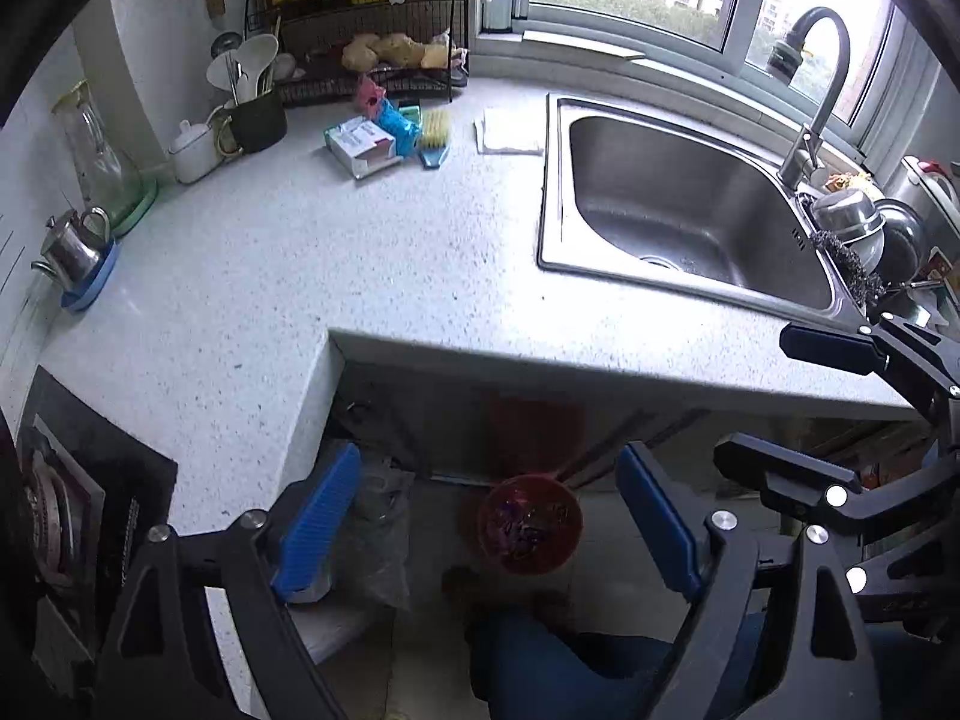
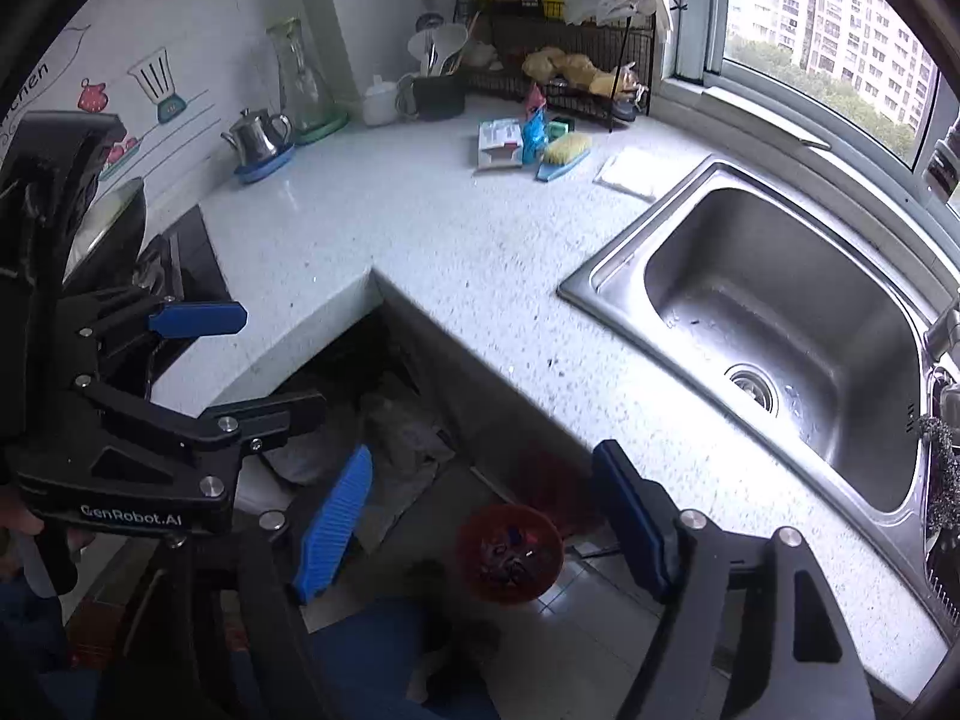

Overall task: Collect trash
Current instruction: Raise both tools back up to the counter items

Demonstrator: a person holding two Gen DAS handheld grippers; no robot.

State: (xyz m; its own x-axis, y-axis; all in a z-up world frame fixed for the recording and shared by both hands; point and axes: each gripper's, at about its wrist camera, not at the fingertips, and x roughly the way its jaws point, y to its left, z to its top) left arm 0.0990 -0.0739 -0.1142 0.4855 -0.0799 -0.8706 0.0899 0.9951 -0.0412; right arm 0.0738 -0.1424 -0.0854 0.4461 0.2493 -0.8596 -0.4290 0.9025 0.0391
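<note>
A red trash bin (image 1: 530,523) holding scraps stands on the floor below the counter; it also shows in the right wrist view (image 2: 510,552). My left gripper (image 1: 486,516) is open and empty, held above the bin. My right gripper (image 2: 480,516) is open and empty too, also above the bin; it shows in the left wrist view (image 1: 780,396) at the right. On the counter at the back lie a white carton (image 1: 365,145), a blue wrapper (image 1: 397,127) and a pink wrapper (image 1: 367,95). The carton (image 2: 499,144) and blue wrapper (image 2: 533,133) show in the right wrist view.
A steel sink (image 1: 690,204) is set in the speckled counter (image 1: 300,264) on the right. A yellow brush (image 1: 434,132), a white cloth (image 1: 509,131), a wire rack (image 1: 372,48), a utensil pot (image 1: 257,117), a glass jug (image 1: 96,162) and a steel teapot (image 1: 72,252) stand along the back. A stove (image 1: 72,498) is left.
</note>
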